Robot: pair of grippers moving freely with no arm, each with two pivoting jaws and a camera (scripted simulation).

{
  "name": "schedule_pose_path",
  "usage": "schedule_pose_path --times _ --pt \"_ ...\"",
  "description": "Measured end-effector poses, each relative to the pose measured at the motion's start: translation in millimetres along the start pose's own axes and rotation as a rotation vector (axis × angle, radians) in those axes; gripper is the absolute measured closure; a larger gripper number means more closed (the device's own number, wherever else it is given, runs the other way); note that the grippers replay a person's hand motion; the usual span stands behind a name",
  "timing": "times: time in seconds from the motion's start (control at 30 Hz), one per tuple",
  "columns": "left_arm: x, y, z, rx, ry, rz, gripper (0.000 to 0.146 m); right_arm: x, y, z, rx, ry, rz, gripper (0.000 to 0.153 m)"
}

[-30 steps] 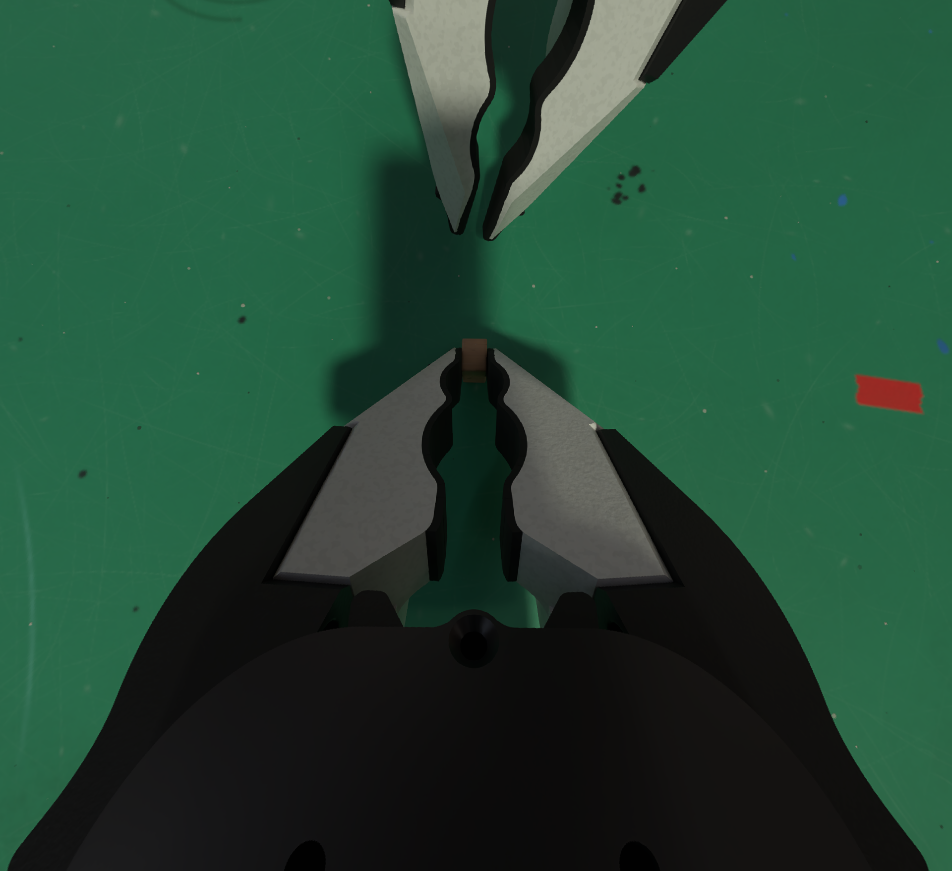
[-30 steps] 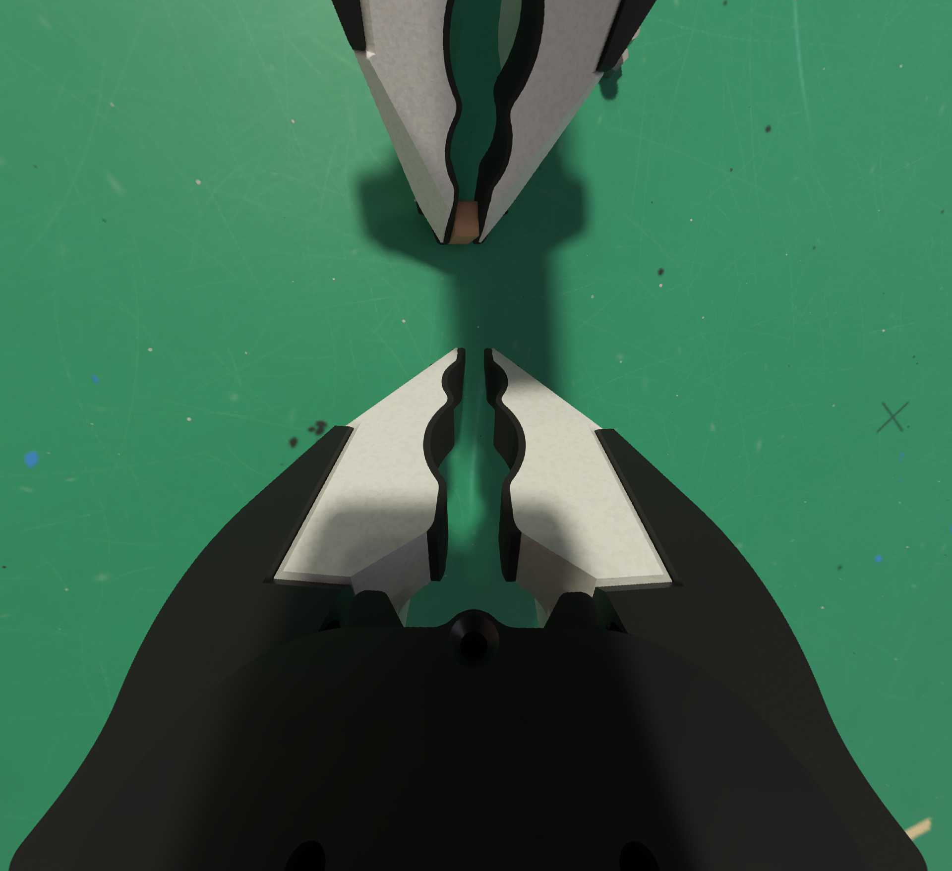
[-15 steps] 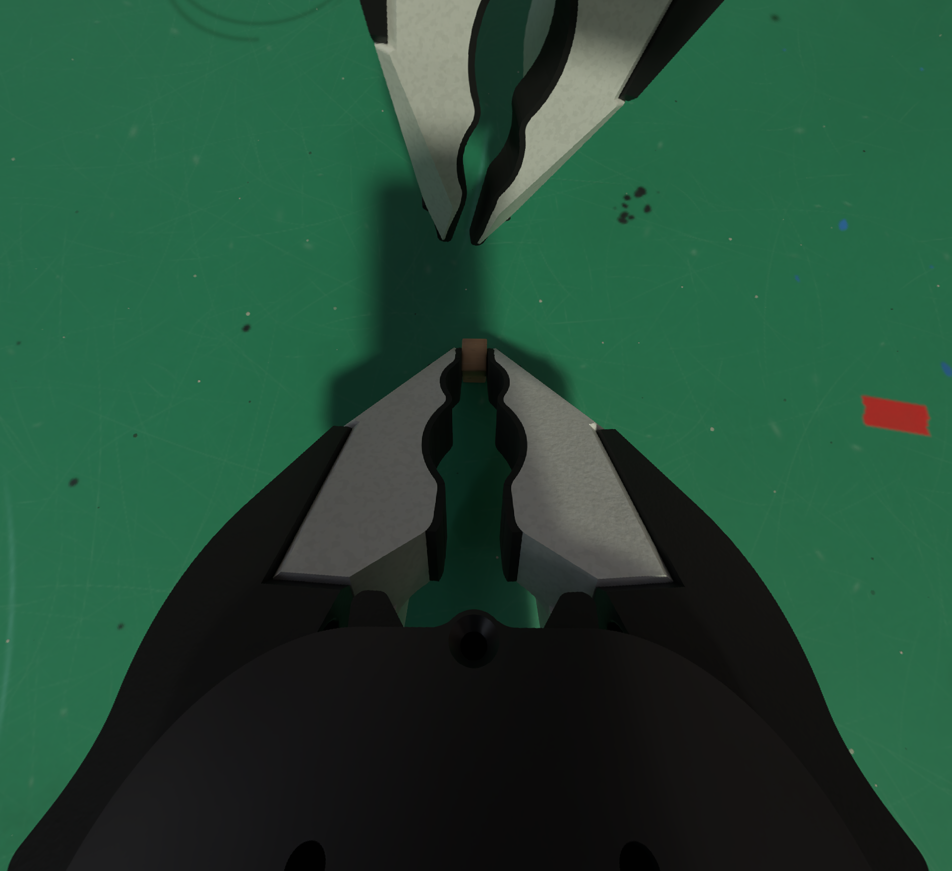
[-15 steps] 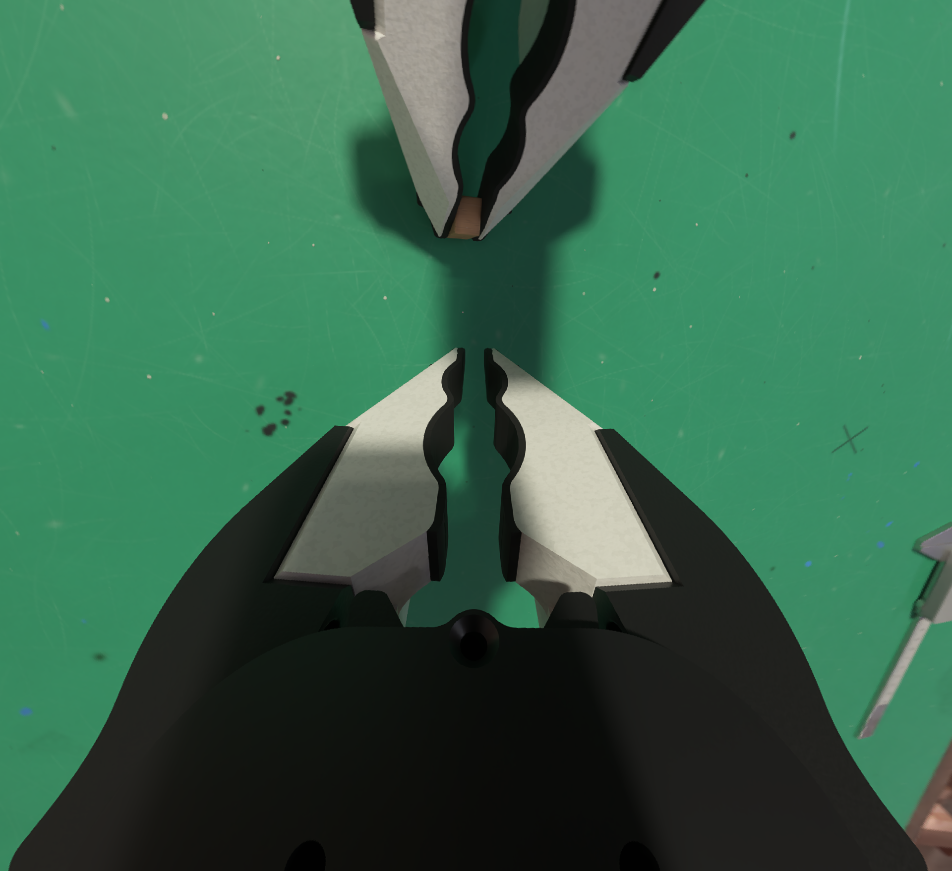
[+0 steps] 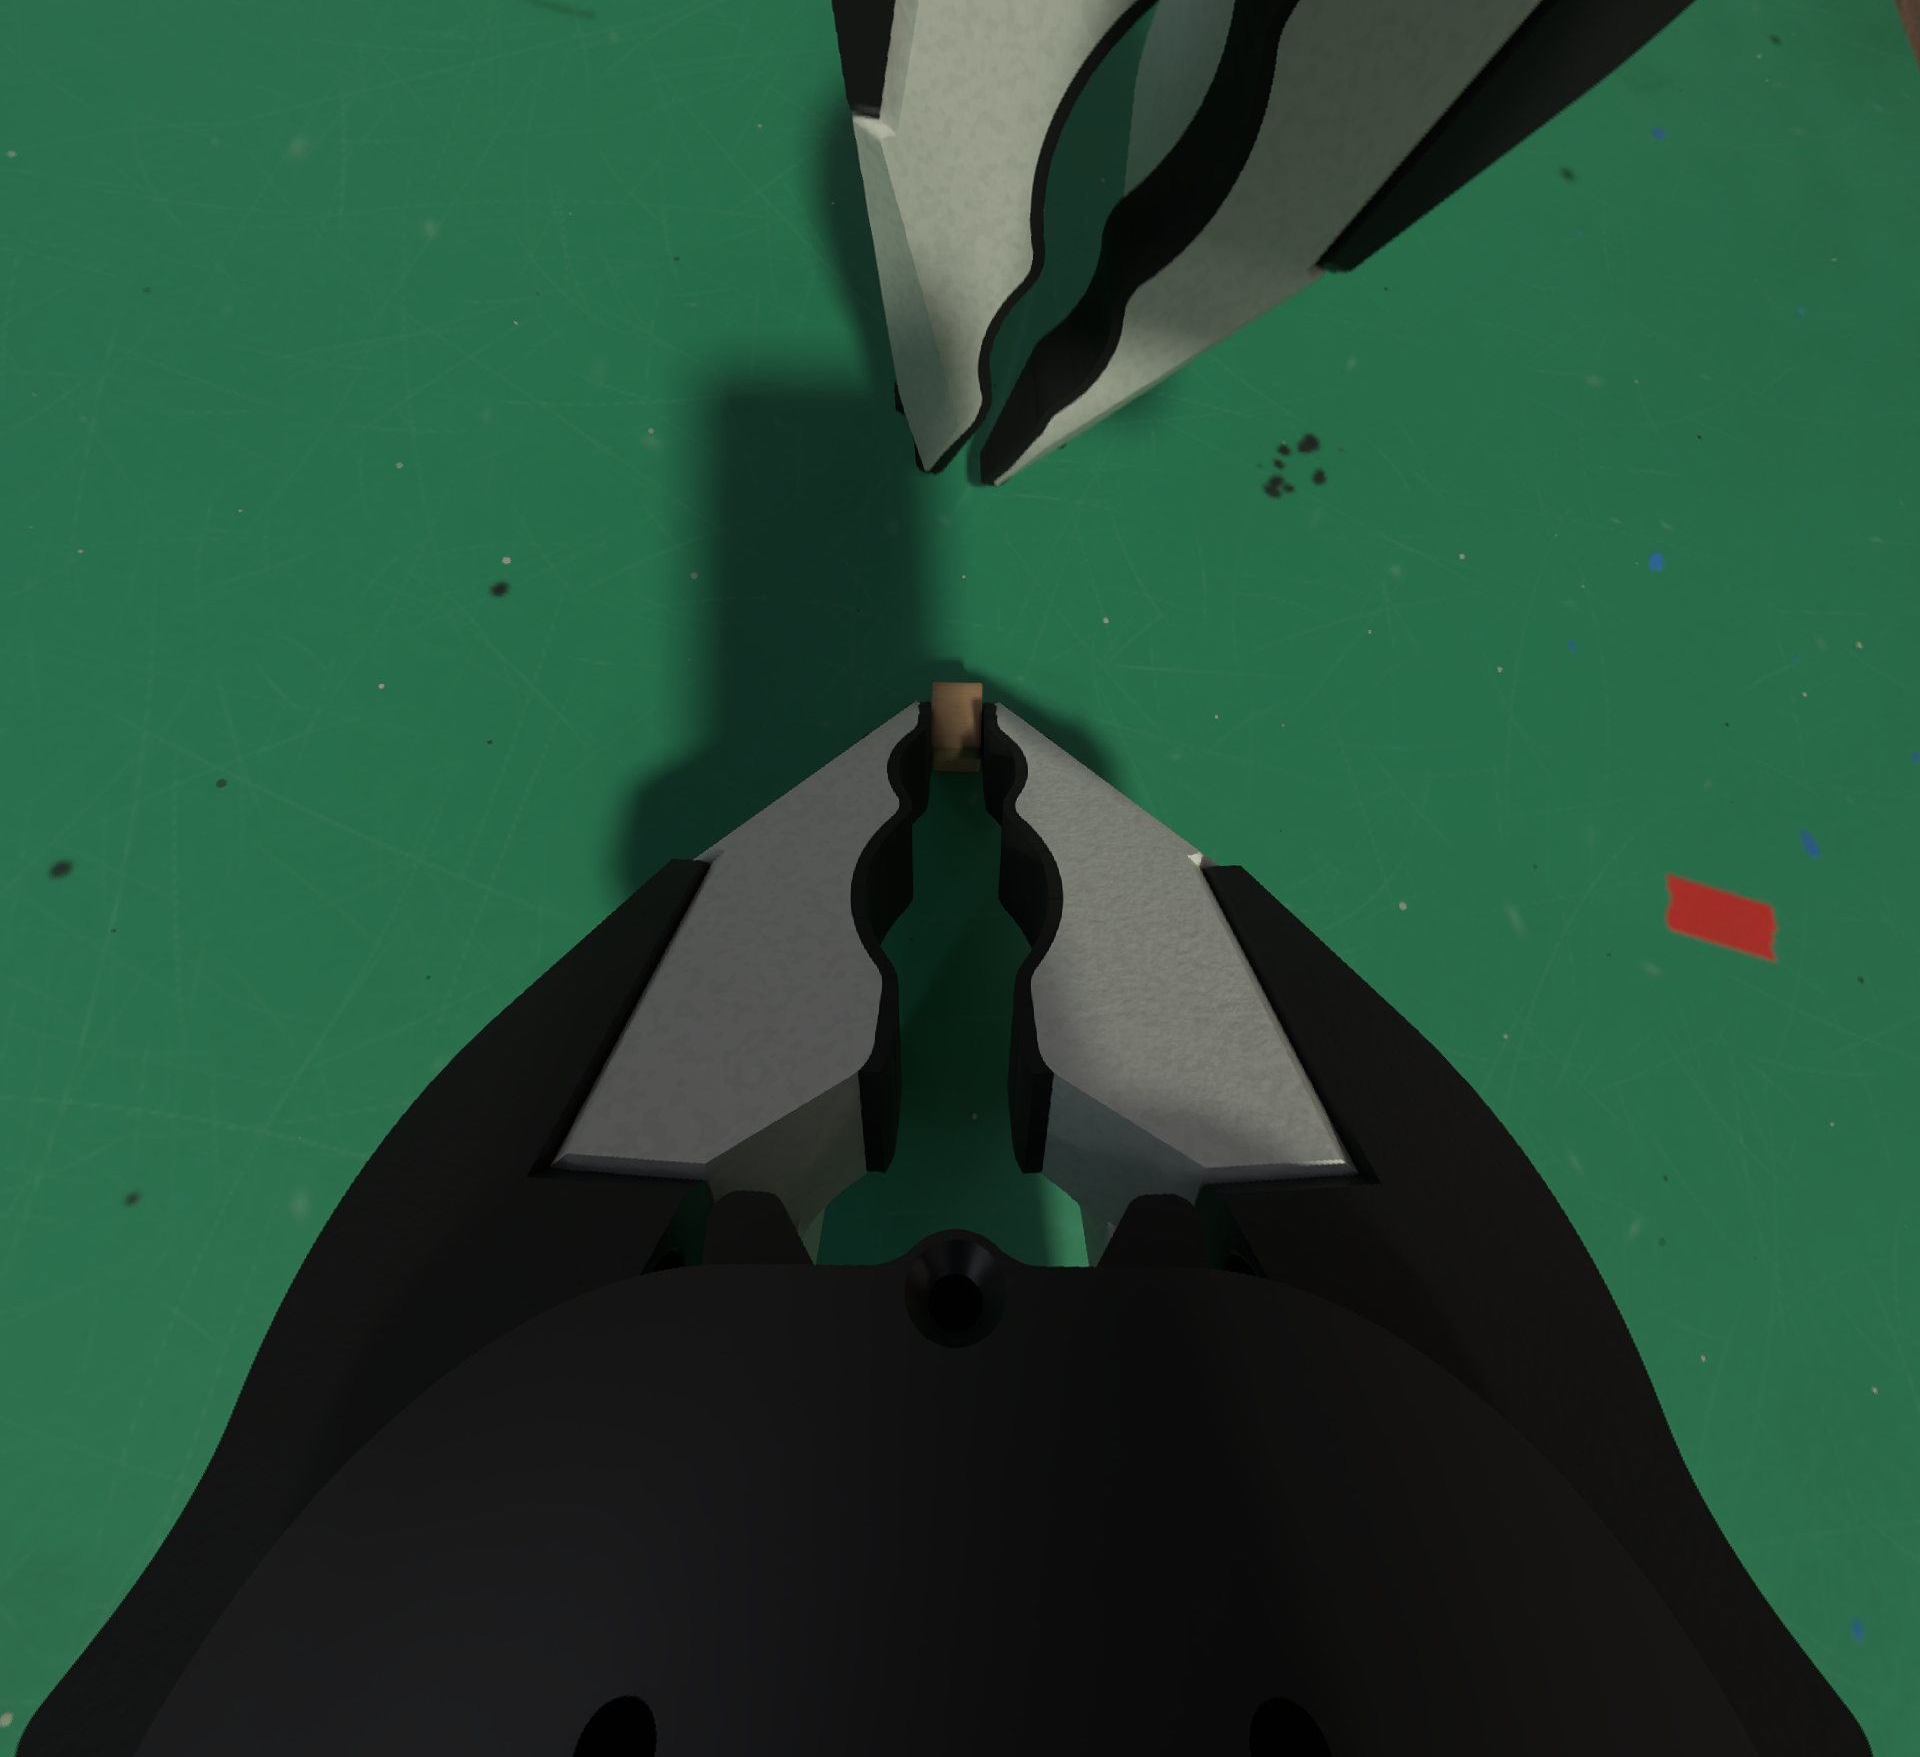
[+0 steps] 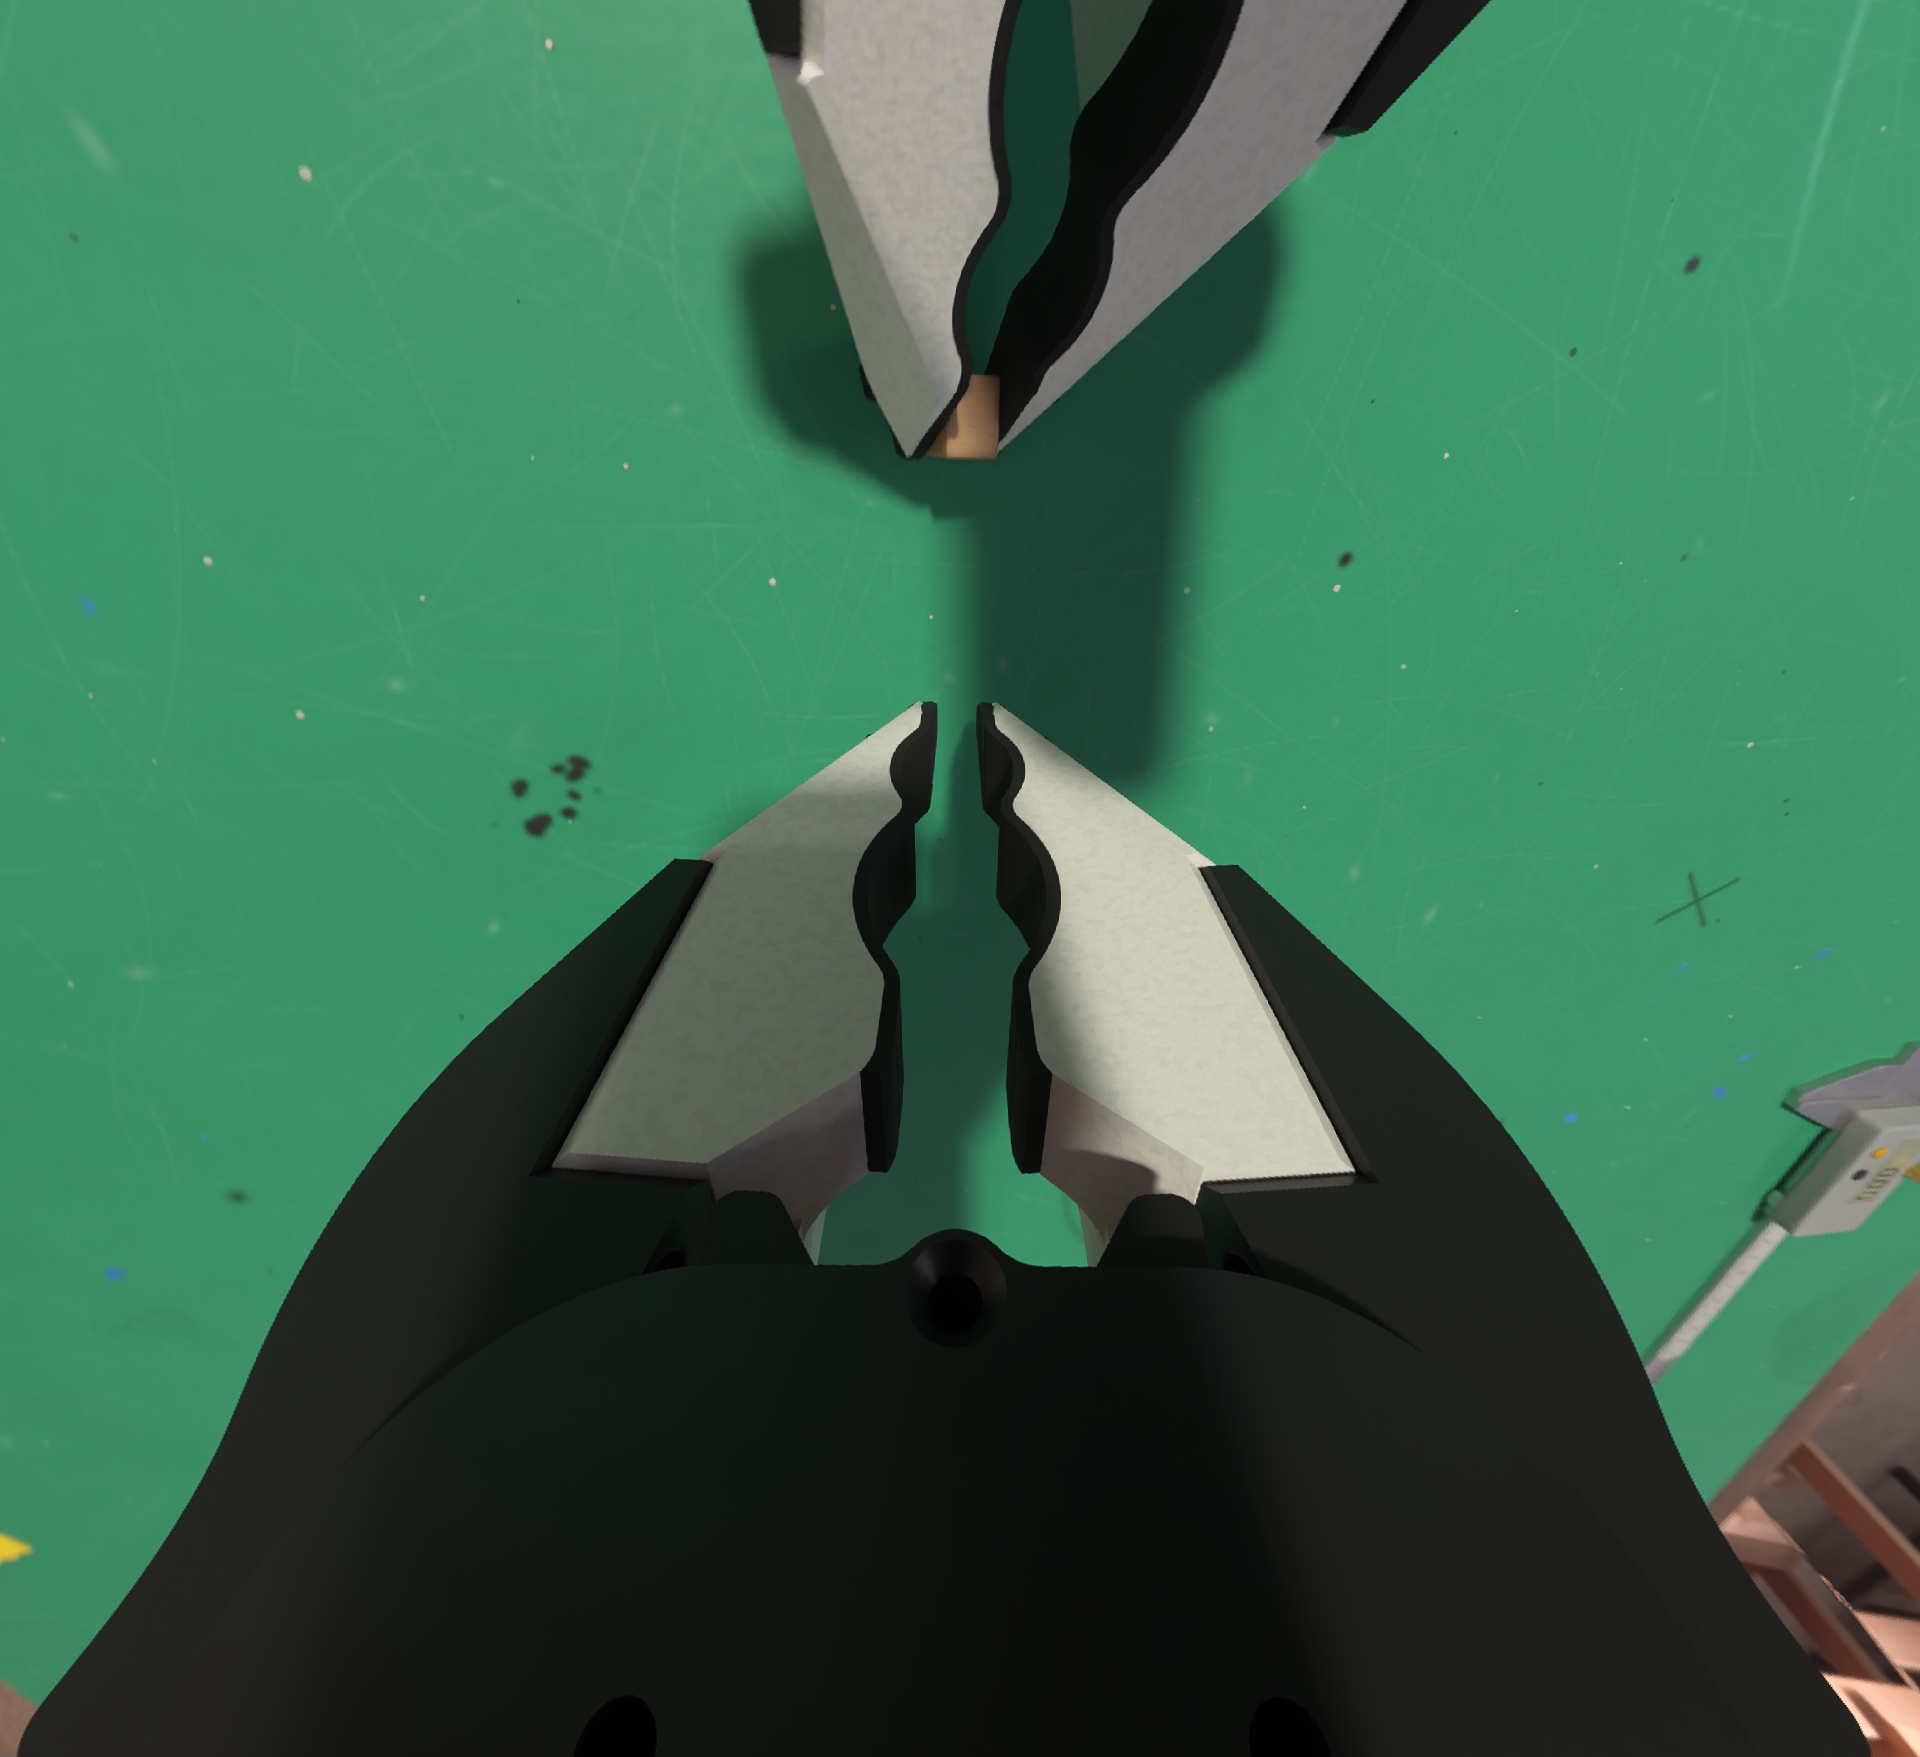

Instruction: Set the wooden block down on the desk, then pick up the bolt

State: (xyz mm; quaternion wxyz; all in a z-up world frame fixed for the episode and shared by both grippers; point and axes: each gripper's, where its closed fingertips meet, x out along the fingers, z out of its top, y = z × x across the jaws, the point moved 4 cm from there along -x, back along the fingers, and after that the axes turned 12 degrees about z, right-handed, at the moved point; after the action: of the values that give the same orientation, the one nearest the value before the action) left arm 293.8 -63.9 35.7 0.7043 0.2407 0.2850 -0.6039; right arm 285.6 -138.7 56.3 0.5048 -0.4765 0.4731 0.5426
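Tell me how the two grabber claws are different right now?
The left gripper pinches a small tan wooden block at its tips; the right gripper holds nothing, with only green desk mat showing between its tips. The left gripper's grey fingers lie in shadow; the right gripper's fingers look brighter. Both have black bodies, wavy black pads and point tip to tip at each other.

Wooden block (image 5: 956,728) between gripper (image 5: 957,720) tips
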Motion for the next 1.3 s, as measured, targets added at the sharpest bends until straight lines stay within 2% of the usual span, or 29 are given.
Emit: schedule_pose_path --times 0.1,0.23,0.43,0.57,0.67,0.77,1.3 --pt "1 -2 1 0.016 -0.001 0.027 0.138 2 1 0 0.014 -0.028 -0.031 0.145" --pt "1 -3 2 -0.012 0.002 0.031 0.138 2 5 3 0.022 0.010 -0.120 0.145" --pt "1 -5 1 -0.005 0.001 0.030 0.138 -3 9 3 0.064 -0.042 -0.163 0.144" --pt "1 -5 1 -0.006 0.001 0.024 0.138 -5 15 3 0.055 -0.066 -0.146 0.141" --pt "1 -5 1 -0.005 0.001 0.023 0.138 -9 14 4 0.070 -0.133 -0.118 0.152" --pt "1 -5 1 -0.007 0.001 0.021 0.138 -9 6 -1 0.104 -0.198 -0.074 0.152" --pt "1 -5 1 -0.006 0.001 0.023 0.138 0 5 -4 0.099 -0.239 0.023 0.153"
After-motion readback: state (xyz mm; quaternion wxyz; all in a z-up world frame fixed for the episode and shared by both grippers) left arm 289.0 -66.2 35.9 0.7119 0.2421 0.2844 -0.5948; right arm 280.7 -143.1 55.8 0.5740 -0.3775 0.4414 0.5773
